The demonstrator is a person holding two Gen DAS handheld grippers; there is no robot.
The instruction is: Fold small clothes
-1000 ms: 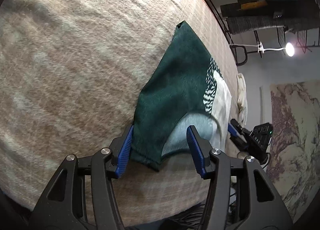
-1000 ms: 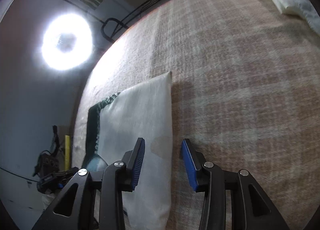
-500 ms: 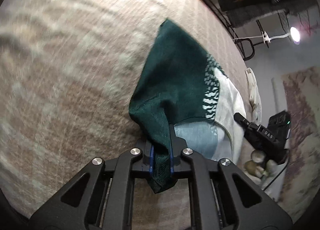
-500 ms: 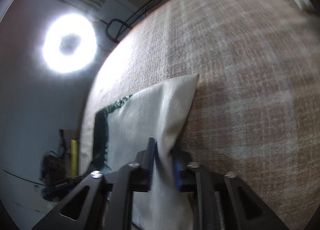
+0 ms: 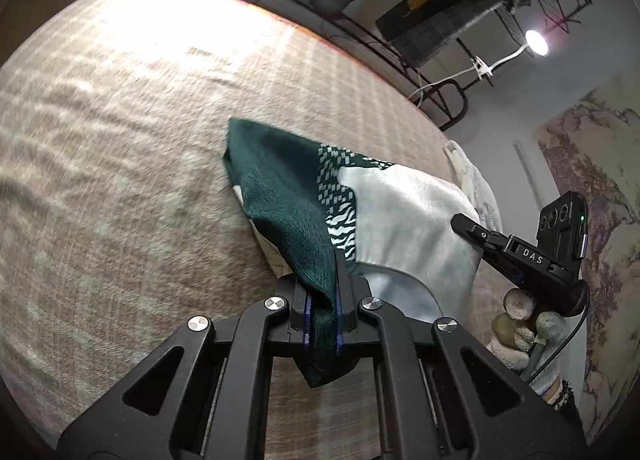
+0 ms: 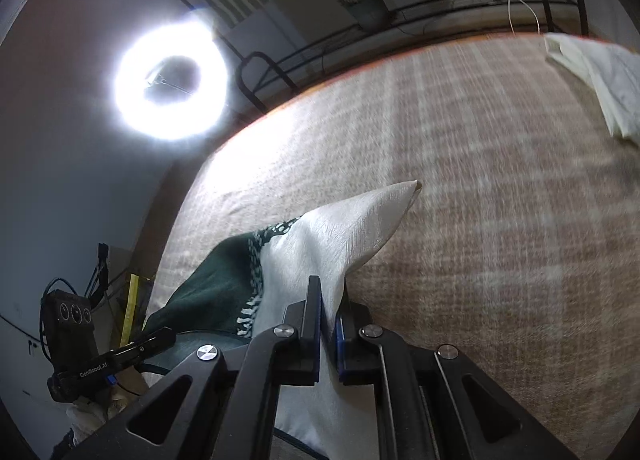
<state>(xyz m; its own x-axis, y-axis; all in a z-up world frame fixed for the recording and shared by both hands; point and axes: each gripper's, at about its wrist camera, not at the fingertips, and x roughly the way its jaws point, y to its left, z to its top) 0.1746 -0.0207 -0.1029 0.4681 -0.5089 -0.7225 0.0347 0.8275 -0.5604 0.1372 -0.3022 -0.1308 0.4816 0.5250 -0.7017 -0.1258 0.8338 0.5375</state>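
A small garment, dark green (image 5: 280, 188) on one side and white (image 5: 412, 228) on the other with a zebra-like band between, is lifted off the plaid beige surface (image 5: 120, 180). My left gripper (image 5: 322, 296) is shut on its green near corner. My right gripper (image 6: 328, 312) is shut on its white near corner (image 6: 352, 236). The right gripper also shows in the left wrist view (image 5: 516, 252), the left gripper in the right wrist view (image 6: 120, 356). The garment's far edge still rests on the surface.
A crumpled white cloth (image 6: 600, 80) lies at the far right of the surface. A black metal rail (image 6: 360, 44) runs along the far edge. A ring light (image 6: 172, 80) and a clip lamp (image 5: 536, 42) stand beyond it.
Both grippers closed on the garment's near corners, then lifted them up off the surface. The garment now hangs stretched between them.
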